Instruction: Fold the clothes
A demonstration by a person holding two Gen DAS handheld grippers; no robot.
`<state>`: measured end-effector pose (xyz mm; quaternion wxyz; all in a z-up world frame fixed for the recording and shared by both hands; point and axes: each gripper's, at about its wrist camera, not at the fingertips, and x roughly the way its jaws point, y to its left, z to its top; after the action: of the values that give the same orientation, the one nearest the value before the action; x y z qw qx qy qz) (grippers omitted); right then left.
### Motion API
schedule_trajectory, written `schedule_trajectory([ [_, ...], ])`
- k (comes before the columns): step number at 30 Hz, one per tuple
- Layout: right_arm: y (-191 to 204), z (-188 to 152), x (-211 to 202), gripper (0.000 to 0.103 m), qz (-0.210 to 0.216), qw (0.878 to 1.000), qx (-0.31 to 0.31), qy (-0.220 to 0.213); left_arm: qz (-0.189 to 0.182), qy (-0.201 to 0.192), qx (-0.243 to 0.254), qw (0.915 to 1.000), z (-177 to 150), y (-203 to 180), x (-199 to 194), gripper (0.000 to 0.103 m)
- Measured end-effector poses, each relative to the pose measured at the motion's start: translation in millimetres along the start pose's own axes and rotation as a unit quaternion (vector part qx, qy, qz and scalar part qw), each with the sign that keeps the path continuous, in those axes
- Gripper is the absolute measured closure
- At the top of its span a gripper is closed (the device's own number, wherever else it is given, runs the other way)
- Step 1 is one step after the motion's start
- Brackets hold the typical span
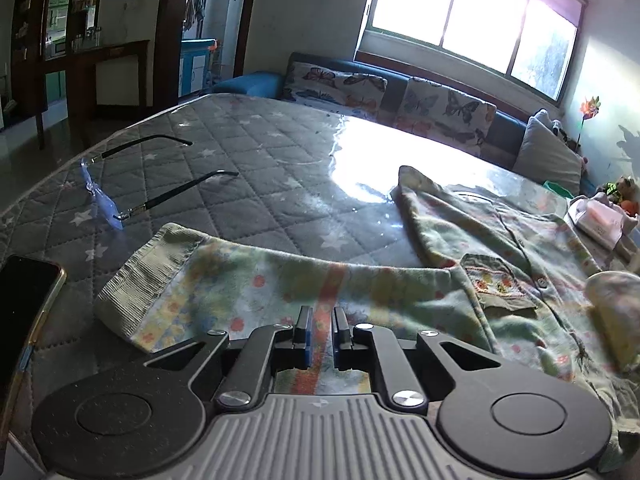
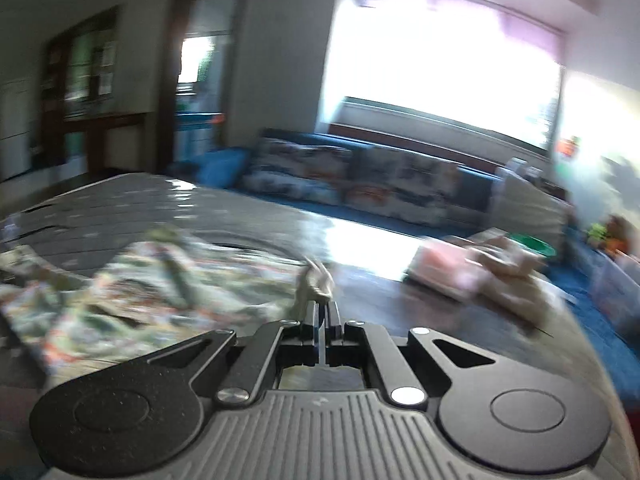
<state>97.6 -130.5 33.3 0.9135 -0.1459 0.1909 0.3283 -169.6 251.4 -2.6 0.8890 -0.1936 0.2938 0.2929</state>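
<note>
A small green flowered child's jacket (image 1: 500, 248) lies spread on the quilted table, its left sleeve (image 1: 224, 280) stretched toward the left with a ribbed cuff (image 1: 136, 280). My left gripper (image 1: 320, 320) hovers just over the sleeve's middle, its jaws a narrow gap apart with nothing between them. In the blurred right wrist view my right gripper (image 2: 322, 312) is shut on a fold of the jacket's right edge (image 2: 316, 284) and holds it lifted above the table; the rest of the jacket (image 2: 140, 280) lies to its left.
Glasses (image 1: 120, 196) lie open at the table's left. A phone (image 1: 24, 320) lies at the near left edge. A pink-white pack (image 1: 600, 220) sits at the right. A sofa with butterfly cushions (image 1: 400, 96) stands behind the table.
</note>
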Motion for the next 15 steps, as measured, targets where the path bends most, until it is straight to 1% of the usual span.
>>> schedule_trajectory([
  [3,-36,-14,2,0.102,-0.056,0.998,0.02,0.015,0.007,0.006,0.003,1.0,-2,0,3,0.092],
  [6,-64,-29,8,0.102,-0.089,0.994,0.046,0.043,0.009,0.006,0.009,0.9999,-2,0,3,0.092],
  [9,-92,-44,14,0.101,-0.121,0.987,0.072,0.072,0.015,0.006,0.013,0.9998,-2,-1,3,0.091],
  [11,-95,-48,18,0.098,-0.099,0.988,0.093,0.078,0.021,0.007,0.013,0.9997,-1,-2,3,0.091],
  [12,-95,-50,21,0.097,-0.086,0.988,0.103,0.081,0.024,0.007,0.013,0.9996,-1,-2,3,0.091],
  [14,-86,-52,27,0.088,-0.059,0.989,0.107,0.084,0.034,0.006,0.011,0.9993,0,-1,3,0.088],
  [15,-79,-53,31,0.086,-0.042,0.989,0.107,0.088,0.038,0.005,0.01,0.9992,0,0,2,0.088],
])
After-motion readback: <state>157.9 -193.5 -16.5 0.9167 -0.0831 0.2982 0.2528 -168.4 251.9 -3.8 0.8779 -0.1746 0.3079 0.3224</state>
